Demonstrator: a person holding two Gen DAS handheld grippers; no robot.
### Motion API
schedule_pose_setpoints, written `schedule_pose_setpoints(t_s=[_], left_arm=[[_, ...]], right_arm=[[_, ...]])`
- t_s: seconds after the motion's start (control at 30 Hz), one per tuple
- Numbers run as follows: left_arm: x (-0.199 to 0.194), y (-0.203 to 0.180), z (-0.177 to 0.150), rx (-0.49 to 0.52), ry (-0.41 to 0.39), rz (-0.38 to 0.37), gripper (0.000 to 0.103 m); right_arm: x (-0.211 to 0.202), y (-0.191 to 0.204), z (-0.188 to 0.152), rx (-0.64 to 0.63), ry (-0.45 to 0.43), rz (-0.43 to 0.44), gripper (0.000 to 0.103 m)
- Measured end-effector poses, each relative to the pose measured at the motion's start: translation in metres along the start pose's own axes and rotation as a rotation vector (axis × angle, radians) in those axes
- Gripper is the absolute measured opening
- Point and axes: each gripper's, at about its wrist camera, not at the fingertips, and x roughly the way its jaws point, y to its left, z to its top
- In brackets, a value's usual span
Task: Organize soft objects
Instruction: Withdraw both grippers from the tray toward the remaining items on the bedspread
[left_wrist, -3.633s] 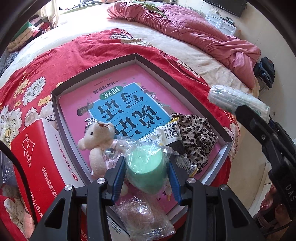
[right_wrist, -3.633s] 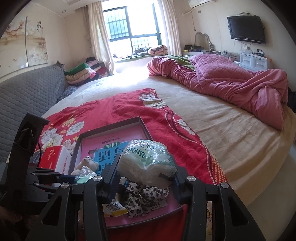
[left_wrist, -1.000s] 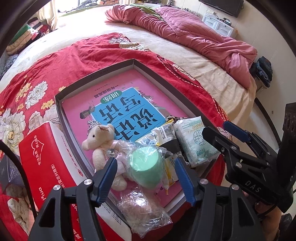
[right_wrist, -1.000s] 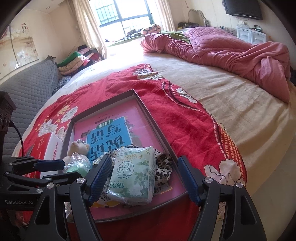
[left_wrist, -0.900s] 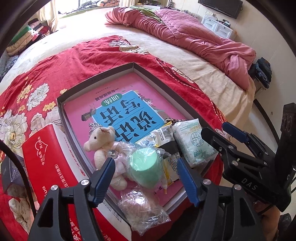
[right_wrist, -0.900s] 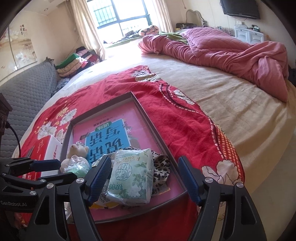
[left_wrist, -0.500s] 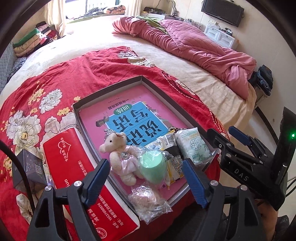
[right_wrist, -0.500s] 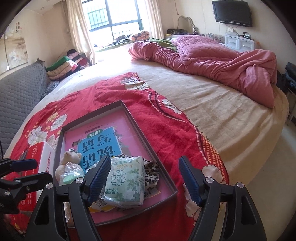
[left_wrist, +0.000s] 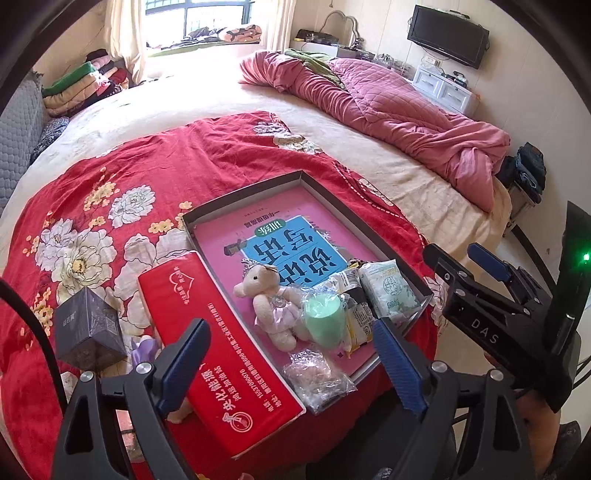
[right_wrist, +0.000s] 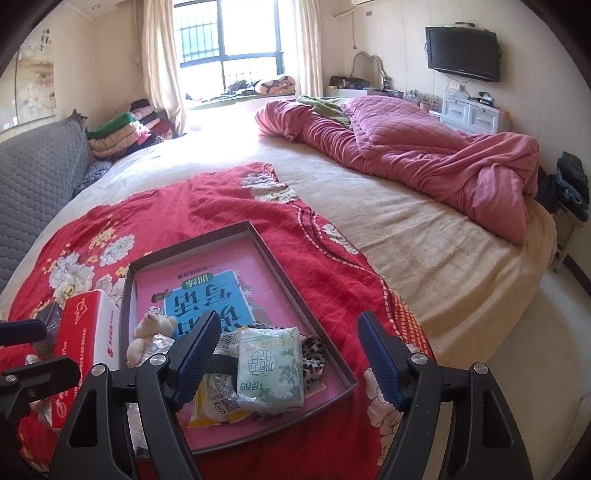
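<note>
**Operator:** Report the pose and jaw state of each gripper.

**Inspector:** The left gripper (left_wrist: 291, 363) hangs above the near edge of the tray (left_wrist: 242, 192), angled steeply down. Its jaws have just been opening and stand spread, with nothing between them. The right gripper (right_wrist: 286, 356) tilts down less steeply over the tray's near right corner. Its jaws are spread and empty.

**Operator:** Location of the soft items?

**Inspector:** All lie at the near end of the tray, on the pink book (left_wrist: 295, 236): the teddy bear (left_wrist: 271, 301), the bagged green sponge (left_wrist: 323, 319) beside it, and the tissue pack (right_wrist: 271, 369) on top of the leopard-print cloth (right_wrist: 314, 354).

**Operator:** Differences between views?

**Inspector:** The left view alone shows a clear bag (left_wrist: 317, 376) resting on the tray's near rim, a dark cube box (left_wrist: 88, 330) on the red blanket (left_wrist: 147, 158), and the full top of the red tissue box (left_wrist: 218, 350). The right view alone shows the window (right_wrist: 229, 33).
</note>
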Motion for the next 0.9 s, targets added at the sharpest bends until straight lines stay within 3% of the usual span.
schedule_pose_setpoints(t_s=[0.37, 0.9], left_arm=[[-0.042, 0.025, -0.003, -0.043, -0.063, 0.047, 0.089], [-0.085, 0.064, -0.018, -0.093, -0.100, 0.118, 0.089]], right_arm=[[-0.041, 0.026, 0.015, -0.055, -0.053, 0.001, 0.078], [-0.098, 0.086, 0.035, -0.147, -0.129, 0.082, 0.078]])
